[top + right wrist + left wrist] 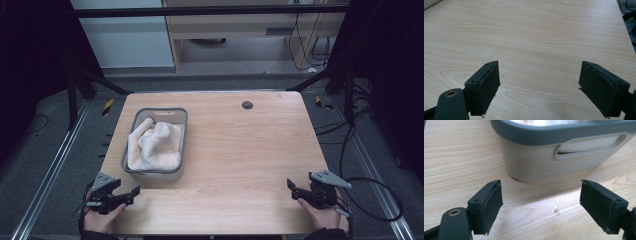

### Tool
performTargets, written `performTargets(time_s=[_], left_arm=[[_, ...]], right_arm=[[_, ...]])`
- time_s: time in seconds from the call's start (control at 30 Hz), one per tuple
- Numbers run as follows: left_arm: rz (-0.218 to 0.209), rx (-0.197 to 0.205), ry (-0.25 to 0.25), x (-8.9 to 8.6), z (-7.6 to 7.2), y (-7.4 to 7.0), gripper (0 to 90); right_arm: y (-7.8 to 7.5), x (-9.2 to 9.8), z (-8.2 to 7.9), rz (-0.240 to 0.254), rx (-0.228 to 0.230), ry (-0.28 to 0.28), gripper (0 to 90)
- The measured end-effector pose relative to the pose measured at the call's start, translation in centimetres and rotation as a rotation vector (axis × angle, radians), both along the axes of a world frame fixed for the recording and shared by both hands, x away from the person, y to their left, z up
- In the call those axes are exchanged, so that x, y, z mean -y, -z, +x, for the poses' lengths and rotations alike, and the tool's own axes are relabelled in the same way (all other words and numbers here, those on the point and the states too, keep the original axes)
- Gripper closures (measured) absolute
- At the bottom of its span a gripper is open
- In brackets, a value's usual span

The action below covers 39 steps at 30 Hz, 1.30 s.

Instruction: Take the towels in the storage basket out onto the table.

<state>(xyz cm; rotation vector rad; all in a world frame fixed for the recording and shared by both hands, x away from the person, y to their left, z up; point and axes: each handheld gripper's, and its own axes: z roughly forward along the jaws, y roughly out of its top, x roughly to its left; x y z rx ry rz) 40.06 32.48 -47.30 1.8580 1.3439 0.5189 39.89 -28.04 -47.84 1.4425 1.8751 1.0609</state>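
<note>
**Grey-rimmed basket of towel, both grippers idle**

Wooden table [240, 165] carries a grey-rimmed basket [156, 172] holding a cream towel [152, 145]. Just beside the basket's near left corner, the left gripper [127, 196] is held with jaws spread wide and empty. Well apart from the basket, toward the table's near right corner, the right gripper [295, 189] also gapes wide, gripping nothing.

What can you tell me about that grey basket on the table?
The basket is a rectangular tub that looks like plastic, with pale grey walls, a darker grey rim and slot handles at its ends. It stands upright on the left half of the wooden table, holding a crumpled cream towel. Neither gripper touches it.
</note>
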Motion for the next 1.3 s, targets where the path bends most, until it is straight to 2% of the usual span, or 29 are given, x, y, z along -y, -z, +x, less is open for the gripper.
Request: performTargets(time_s=[0.1,0.13,0.23,0.43,0.63,1.07,1.3], left_arm=[[-0.011,0.007,0.000,0.0,-0.1,-0.2,18.9],[-0.021,0.022,-0.003,-0.1,-0.2,-0.5,19.5],[-0.031,0.028,-0.002,-0.1,-0.3,-0.8,19.9],[-0.034,0.033,0.006,0.0,-0.4,-1.4,20.5],[-0.050,0.069,0.013,0.3,-0.7,-2.4,21.3],[-0.069,0.090,0.038,0.5,-0.9,-3.9,21.2],[-0.064,0.098,0.046,0.4,-0.6,-5.0,21.2]], right_arm=[[0.0,-0.2,0.0,0.003,0.000,-0.019,17.2],[0.2,-0.4,0.2,-0.016,-0.005,-0.030,16.8],[0.3,-0.4,0.2,-0.030,-0.010,-0.028,16.1],[0.4,-0.2,0.3,-0.022,-0.015,-0.018,15.8],[0.5,-0.3,0.3,-0.018,-0.027,-0.025,15.2],[0.6,-0.4,0.4,-0.026,-0.035,-0.035,14.7],[0.6,-0.4,0.4,-0.022,-0.034,-0.032,14.9]])
